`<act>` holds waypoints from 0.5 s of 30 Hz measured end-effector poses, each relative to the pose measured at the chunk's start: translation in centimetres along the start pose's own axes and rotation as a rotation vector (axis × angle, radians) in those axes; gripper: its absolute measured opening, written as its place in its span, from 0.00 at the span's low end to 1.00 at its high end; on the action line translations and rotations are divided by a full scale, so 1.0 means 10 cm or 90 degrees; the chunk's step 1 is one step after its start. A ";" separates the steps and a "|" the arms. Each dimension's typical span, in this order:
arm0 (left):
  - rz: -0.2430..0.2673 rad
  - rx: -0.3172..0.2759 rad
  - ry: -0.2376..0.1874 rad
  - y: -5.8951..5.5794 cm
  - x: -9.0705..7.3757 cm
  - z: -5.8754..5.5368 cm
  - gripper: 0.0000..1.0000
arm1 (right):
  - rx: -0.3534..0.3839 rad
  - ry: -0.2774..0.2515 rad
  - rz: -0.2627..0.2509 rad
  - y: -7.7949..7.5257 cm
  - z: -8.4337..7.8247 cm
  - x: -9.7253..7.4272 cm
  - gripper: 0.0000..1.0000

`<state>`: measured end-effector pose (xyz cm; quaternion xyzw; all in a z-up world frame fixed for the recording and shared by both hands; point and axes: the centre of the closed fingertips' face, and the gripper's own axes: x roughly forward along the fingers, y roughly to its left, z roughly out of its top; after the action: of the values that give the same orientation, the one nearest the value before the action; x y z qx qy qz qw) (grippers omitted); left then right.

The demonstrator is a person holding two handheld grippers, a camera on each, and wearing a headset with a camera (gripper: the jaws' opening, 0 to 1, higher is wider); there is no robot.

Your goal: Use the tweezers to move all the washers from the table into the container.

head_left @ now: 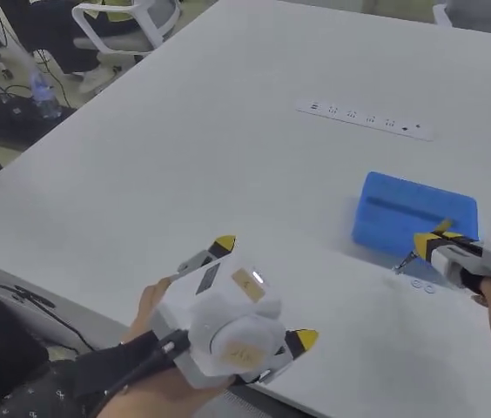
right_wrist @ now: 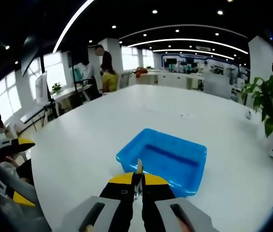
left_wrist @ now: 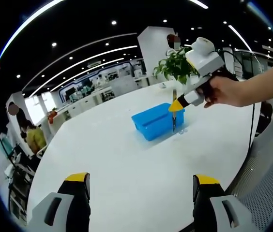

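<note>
Right gripper (right_wrist: 137,180) clamps tweezers (right_wrist: 139,166) near washers (head_left: 423,286), beside blue container (right_wrist: 163,159); left gripper (left_wrist: 141,178) open, empty.

Washers (head_left: 423,286) lie on the table (head_left: 228,157) just before the container (head_left: 415,218), socket strip (head_left: 363,119) behind.

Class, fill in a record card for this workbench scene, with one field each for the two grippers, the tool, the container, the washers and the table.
left gripper: jaws open, holding nothing, over the table's near edge
right gripper: shut on the tweezers, beside the container
tweezers: tips angled down towards the table, close to the washers
container: blue, open-topped, resting on the table
washers: at least two small rings lying on the table, outside the container
table: white, with a socket strip set in it
</note>
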<state>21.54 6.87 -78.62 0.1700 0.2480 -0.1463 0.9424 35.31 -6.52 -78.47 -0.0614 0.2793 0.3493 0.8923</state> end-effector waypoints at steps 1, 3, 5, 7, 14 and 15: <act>0.000 -0.001 -0.001 0.00 0.00 0.00 0.90 | 0.002 -0.002 0.000 0.00 0.01 -0.01 0.01; 0.001 -0.002 0.000 0.01 0.00 0.00 0.90 | 0.005 -0.006 0.004 0.02 0.03 -0.03 0.01; 0.002 -0.004 -0.002 0.01 0.00 0.01 0.90 | -0.002 -0.009 0.005 0.04 0.06 -0.06 0.01; 0.003 -0.004 -0.004 0.01 0.00 0.01 0.90 | -0.008 -0.012 0.007 0.06 0.08 -0.07 0.01; 0.011 -0.009 -0.005 0.04 -0.01 0.01 0.90 | -0.024 -0.013 0.014 0.10 0.12 -0.11 0.01; 0.011 -0.009 -0.005 0.04 -0.01 0.01 0.90 | -0.025 -0.014 0.014 0.10 0.14 -0.11 0.01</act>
<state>21.68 7.21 -78.35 0.1648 0.2438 -0.1372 0.9458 34.60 -6.02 -76.63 -0.0718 0.2634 0.3655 0.8899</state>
